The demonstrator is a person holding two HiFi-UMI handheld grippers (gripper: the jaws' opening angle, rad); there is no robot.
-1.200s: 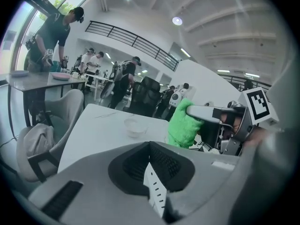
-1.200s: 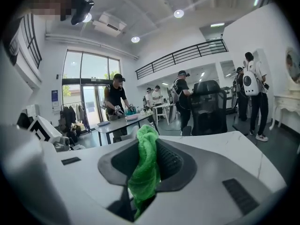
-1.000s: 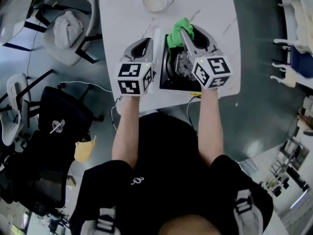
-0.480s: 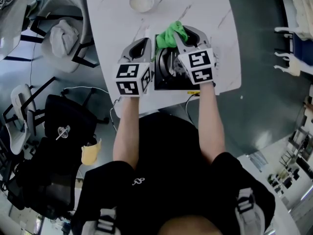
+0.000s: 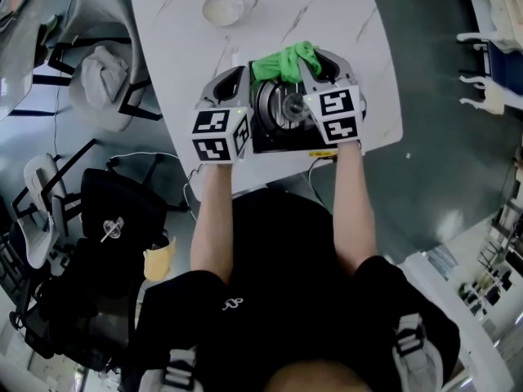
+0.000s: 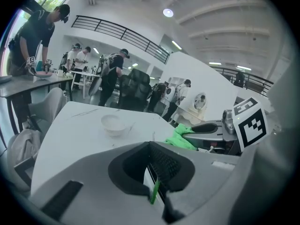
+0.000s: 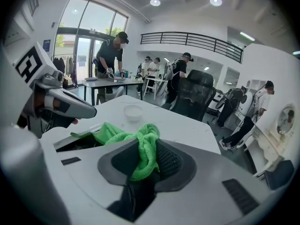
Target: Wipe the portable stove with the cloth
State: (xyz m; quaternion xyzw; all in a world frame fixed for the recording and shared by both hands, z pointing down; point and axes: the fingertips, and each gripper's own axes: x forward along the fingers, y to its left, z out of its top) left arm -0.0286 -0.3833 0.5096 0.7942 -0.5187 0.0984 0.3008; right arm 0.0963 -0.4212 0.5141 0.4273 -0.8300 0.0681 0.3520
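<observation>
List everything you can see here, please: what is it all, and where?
table: 1, white marbled, under everything else
stove: 1, black, at the table's near edge
cloth: 1, green, bunched over the stove's far side
bowl: 1, white, far left part of the table
chairs: several, grey and black, on the floor left of the table
people: several, dark clothes, at other tables in the background
left gripper: 1, grey, at the stove's left side, jaws seemingly shut on its thin edge
right gripper: 1, grey, over the stove, shut on the cloth
</observation>
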